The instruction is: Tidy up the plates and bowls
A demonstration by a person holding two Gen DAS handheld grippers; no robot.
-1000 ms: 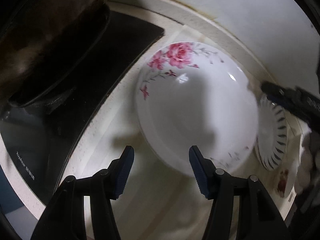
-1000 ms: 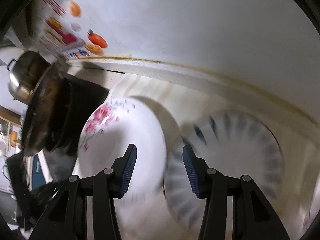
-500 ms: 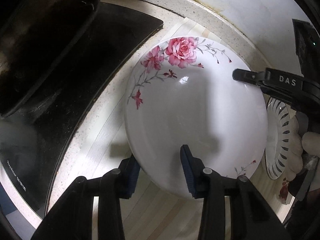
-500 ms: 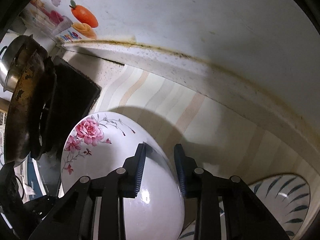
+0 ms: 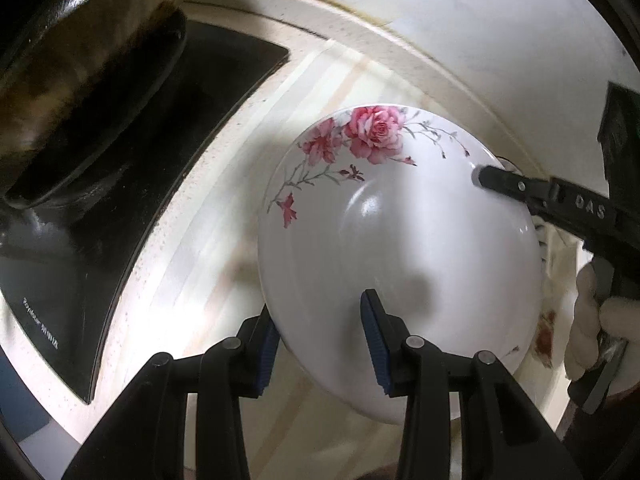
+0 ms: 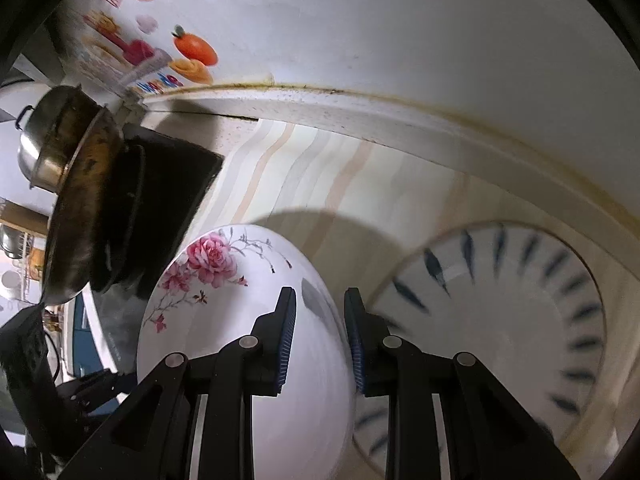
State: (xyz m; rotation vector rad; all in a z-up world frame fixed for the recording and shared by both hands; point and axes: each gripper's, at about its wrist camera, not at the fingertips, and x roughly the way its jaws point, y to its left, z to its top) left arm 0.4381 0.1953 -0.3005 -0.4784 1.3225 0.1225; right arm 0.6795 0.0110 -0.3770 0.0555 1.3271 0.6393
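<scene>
Both the left gripper (image 5: 318, 350) and right gripper (image 6: 320, 340) clamp the rose plate's (image 5: 400, 260) rim; lift evenly, level, onto the blue-leaf plate (image 6: 520, 320).

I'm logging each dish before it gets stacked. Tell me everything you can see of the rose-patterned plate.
The rose-patterned plate is round, glossy white, ceramic by its look, with pink roses and thin grey stems along one edge. It is tilted above the striped counter, gripped at opposite rims: the left gripper on the near edge, the right gripper on the far side, both having just closed. Beside it lies a blue-striped plate.
</scene>
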